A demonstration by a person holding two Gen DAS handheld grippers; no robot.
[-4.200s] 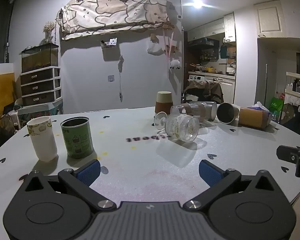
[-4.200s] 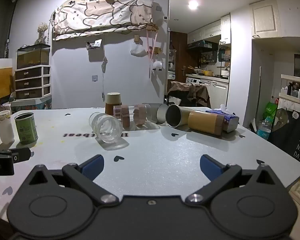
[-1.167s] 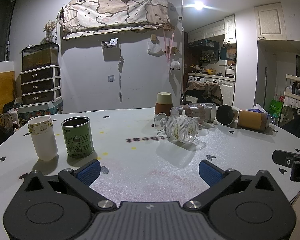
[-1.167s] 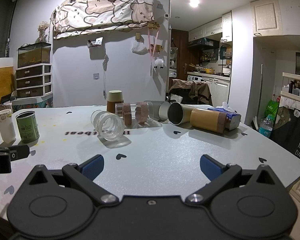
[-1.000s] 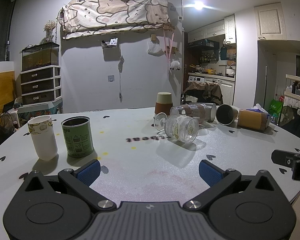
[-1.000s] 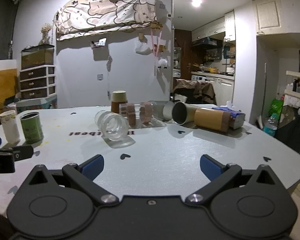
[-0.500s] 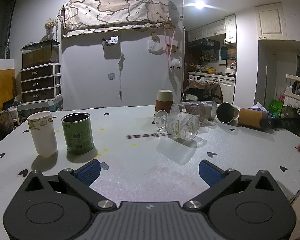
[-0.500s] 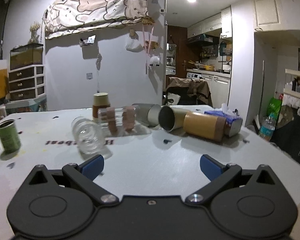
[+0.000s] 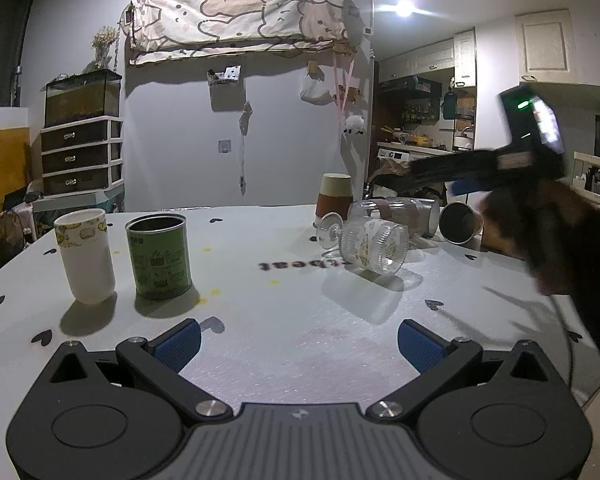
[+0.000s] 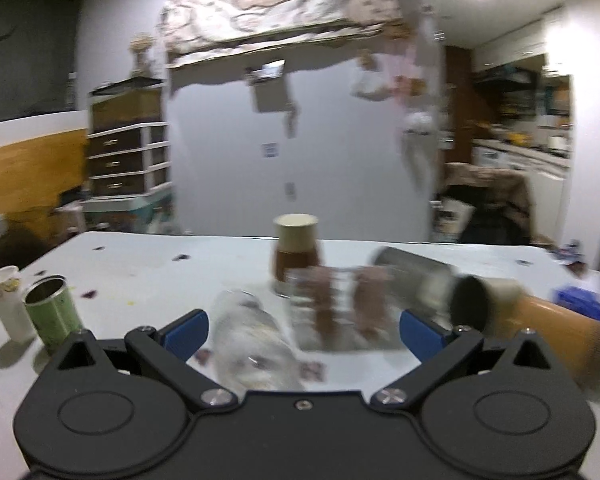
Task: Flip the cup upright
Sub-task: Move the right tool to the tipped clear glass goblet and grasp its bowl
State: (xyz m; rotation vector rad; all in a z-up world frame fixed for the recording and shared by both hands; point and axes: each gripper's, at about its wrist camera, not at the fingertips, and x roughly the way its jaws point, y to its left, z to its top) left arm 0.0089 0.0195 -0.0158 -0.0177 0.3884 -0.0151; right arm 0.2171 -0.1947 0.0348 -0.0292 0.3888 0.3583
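Several cups lie on their sides on the white table [image 9: 260, 320]: a ribbed clear glass [image 9: 374, 245], a clear glass with brown bands [image 9: 396, 212] and a steel cup [image 9: 458, 222]. My left gripper [image 9: 298, 342] is open and empty, low over the near table. My right gripper [image 10: 302, 334] is open and empty, raised over the fallen cups; the ribbed glass [image 10: 252, 344] and the banded glass [image 10: 340, 306] lie between its fingers in the blurred right wrist view. It shows in the left wrist view [image 9: 460, 178] above the steel cup.
A white paper cup [image 9: 86, 256] and a green tin [image 9: 158, 256] stand upright at the left. A brown cup [image 9: 334, 200] stands upside down behind the glasses. An orange-sleeved cup [image 10: 556, 336] and a blue tissue pack [image 10: 584, 304] lie at the right.
My right gripper has risen from the table's right edge and swung forward and left over the fallen cups, still open. My left gripper has hardly moved. The cups lie as before.
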